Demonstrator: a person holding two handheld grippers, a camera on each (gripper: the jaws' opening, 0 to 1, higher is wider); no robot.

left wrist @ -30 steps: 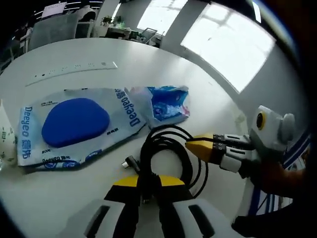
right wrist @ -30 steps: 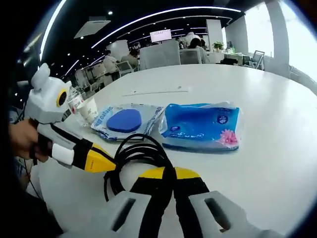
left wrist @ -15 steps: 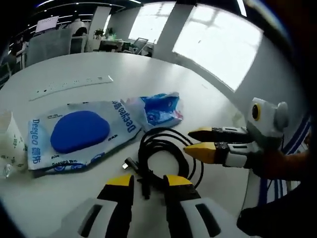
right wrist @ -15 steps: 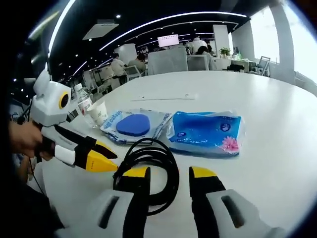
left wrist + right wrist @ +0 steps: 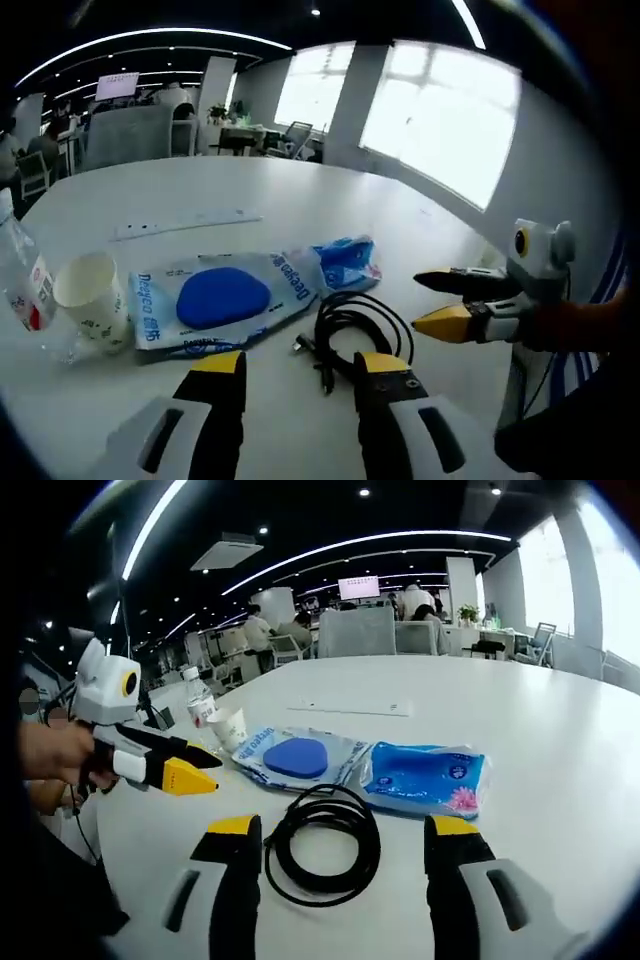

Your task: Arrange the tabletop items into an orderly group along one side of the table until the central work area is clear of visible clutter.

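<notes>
With both claws spread wide and holding nothing, the left claw [image 5: 295, 375] and right claw [image 5: 342, 835] hover over the coiled black cable [image 5: 322, 842], which lies on the white surface [image 5: 520, 710]. The cable, wipes pack [image 5: 215, 298], blue packet [image 5: 425, 777] and paper cup [image 5: 92, 297] already sit close together, so grouping looks largely done; whether they lie at the surface's side I cannot tell.

Bright window glare [image 5: 440, 130] (blown out), dim ceiling with strip lights [image 5: 400, 542], fisheye-bent edges, mild blur
</notes>
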